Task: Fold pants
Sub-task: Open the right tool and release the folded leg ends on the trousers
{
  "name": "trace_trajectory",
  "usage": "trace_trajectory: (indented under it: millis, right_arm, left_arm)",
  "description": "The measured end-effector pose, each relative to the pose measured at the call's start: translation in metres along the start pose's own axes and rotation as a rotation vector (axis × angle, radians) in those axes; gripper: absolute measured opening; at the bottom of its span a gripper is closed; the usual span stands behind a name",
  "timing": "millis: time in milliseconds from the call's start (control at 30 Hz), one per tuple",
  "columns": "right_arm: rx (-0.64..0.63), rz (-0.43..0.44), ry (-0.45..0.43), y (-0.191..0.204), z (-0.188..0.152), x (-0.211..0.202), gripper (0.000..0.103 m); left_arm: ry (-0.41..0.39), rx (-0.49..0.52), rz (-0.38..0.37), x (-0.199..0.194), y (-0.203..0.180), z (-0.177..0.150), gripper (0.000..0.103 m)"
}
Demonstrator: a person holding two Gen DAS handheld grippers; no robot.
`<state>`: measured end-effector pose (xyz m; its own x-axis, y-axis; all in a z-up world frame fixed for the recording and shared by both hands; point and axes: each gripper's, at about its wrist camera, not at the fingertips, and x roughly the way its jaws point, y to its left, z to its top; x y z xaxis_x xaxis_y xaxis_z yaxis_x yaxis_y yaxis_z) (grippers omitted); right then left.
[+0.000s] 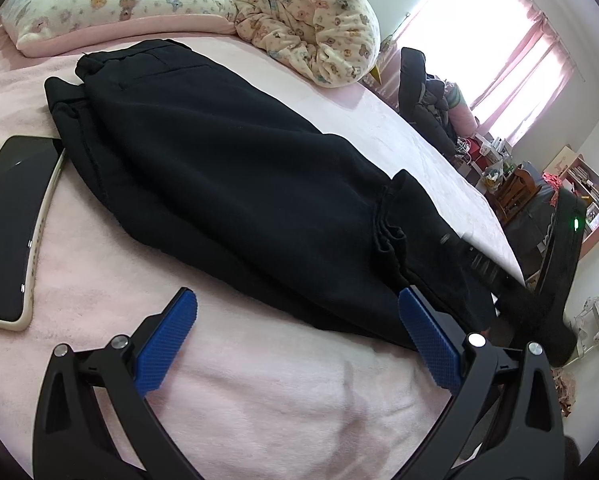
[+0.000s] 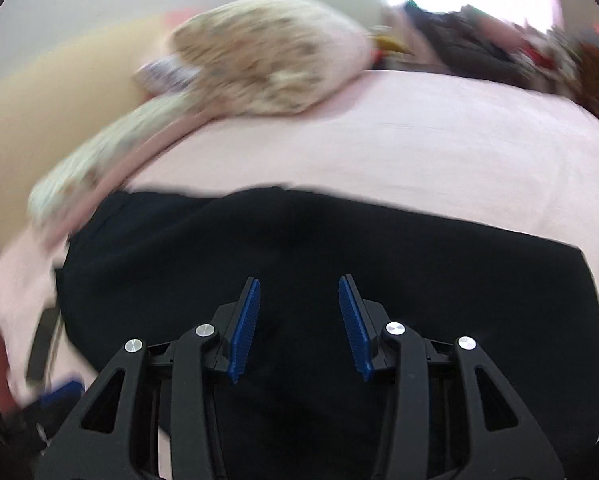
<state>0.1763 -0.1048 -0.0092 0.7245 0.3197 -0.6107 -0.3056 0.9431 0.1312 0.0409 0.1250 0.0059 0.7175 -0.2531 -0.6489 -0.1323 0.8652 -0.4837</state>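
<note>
Black fleece pants point(image 1: 227, 168) lie lengthwise on our pink bed point(image 1: 259, 392), legs stacked. Left claw point(image 1: 295, 340) gapes wide, empty, cuffs at two o'clock; right claw point(image 2: 299, 328) hovers half-open above the cloth. Next we pinch the cuffs and fold toward the waistband.

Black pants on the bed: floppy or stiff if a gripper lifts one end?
Probably floppy: the black pants lie limp, with their cuff bunched into soft folds. The knit looks thick, so likely some weight and sag. On the fuzzy pink blanket, pushing would probably bunch them rather than slide them.
</note>
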Motion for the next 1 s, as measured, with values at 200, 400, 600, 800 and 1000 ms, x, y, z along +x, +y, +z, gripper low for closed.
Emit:
trace_trajectory:
  millis: [200, 400, 600, 800, 1000]
  right_arm:
    - [-0.193, 0.013, 0.100, 0.041, -0.021, 0.019, 0.045]
    - [-0.234, -0.043, 0.124, 0.050, -0.025, 0.027, 0.036]
    - [-0.222, -0.021, 0.120, 0.045, -0.022, 0.023, 0.026]
    - [-0.204, 0.038, 0.130, 0.043, -0.026, 0.020, 0.021]
    - [-0.254, -0.002, 0.186, 0.053, -0.026, 0.024, 0.026]
  left_arm:
    - [0.013, -0.025, -0.001, 0.003, 0.004, 0.000, 0.101]
    - [0.018, -0.034, 0.010, 0.004, 0.005, 0.000, 0.101]
    - [0.021, -0.042, 0.013, 0.004, 0.005, 0.000, 0.101]
    - [0.017, -0.063, 0.014, 0.004, 0.008, 0.001, 0.101]
    - [0.022, -0.056, 0.019, 0.008, 0.007, 0.000, 0.101]
